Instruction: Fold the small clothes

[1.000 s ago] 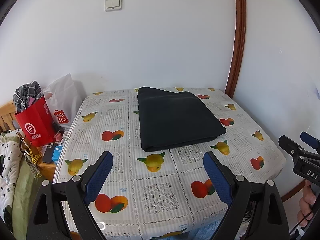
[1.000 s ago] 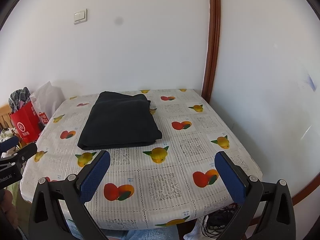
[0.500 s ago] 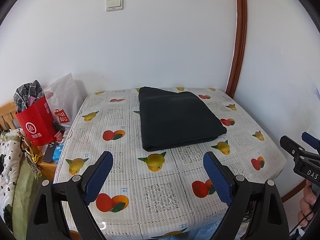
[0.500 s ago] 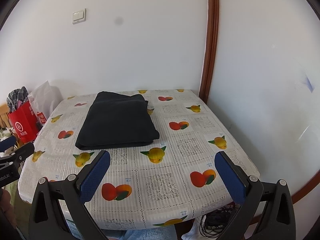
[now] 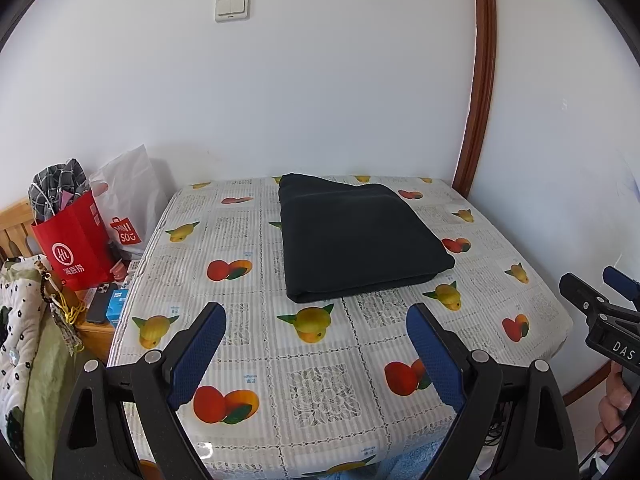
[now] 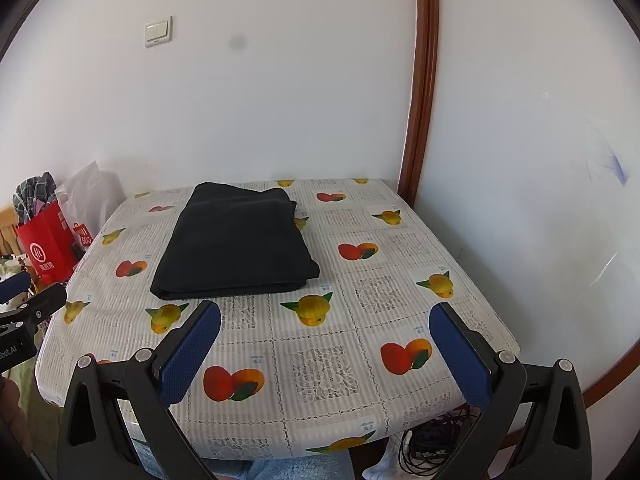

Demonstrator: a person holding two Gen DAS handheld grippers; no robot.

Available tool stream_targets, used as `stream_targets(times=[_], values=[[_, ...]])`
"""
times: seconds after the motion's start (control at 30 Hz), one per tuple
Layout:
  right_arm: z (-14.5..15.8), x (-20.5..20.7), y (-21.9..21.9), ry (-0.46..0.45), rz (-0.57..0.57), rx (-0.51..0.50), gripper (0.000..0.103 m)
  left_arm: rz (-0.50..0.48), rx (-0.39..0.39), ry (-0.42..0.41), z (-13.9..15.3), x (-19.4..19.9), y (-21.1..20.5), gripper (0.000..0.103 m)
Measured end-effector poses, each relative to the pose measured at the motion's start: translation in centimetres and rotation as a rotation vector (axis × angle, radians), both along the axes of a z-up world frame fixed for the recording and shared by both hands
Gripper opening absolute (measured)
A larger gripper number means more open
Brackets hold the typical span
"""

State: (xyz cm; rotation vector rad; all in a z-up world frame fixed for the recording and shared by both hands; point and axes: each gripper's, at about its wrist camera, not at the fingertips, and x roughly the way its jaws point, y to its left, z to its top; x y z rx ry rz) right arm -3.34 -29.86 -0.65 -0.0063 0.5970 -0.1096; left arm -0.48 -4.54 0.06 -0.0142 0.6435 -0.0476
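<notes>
The folded dark garment (image 5: 360, 240) lies on the far half of the fruit-print table (image 5: 320, 380), straight ahead of the wide-open, empty left gripper (image 5: 316, 352) and ahead-left of the equally open right gripper (image 6: 324, 354), its long axis running away from both.

This is a room in a home. A counter with a fruit-print cloth (image 5: 320, 380) stands by white walls, beside a red paper shopping bag (image 5: 74, 240) stuffed with clothes.
</notes>
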Motion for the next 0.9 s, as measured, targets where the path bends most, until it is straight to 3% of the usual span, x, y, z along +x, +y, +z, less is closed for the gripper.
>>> stream_targets(times=[0.9], values=[[-0.4, 1.0, -0.1, 0.003, -0.007, -0.008, 0.103, 0.022, -0.034, -0.012, 0.9, 0.7, 0.8, 0.093]])
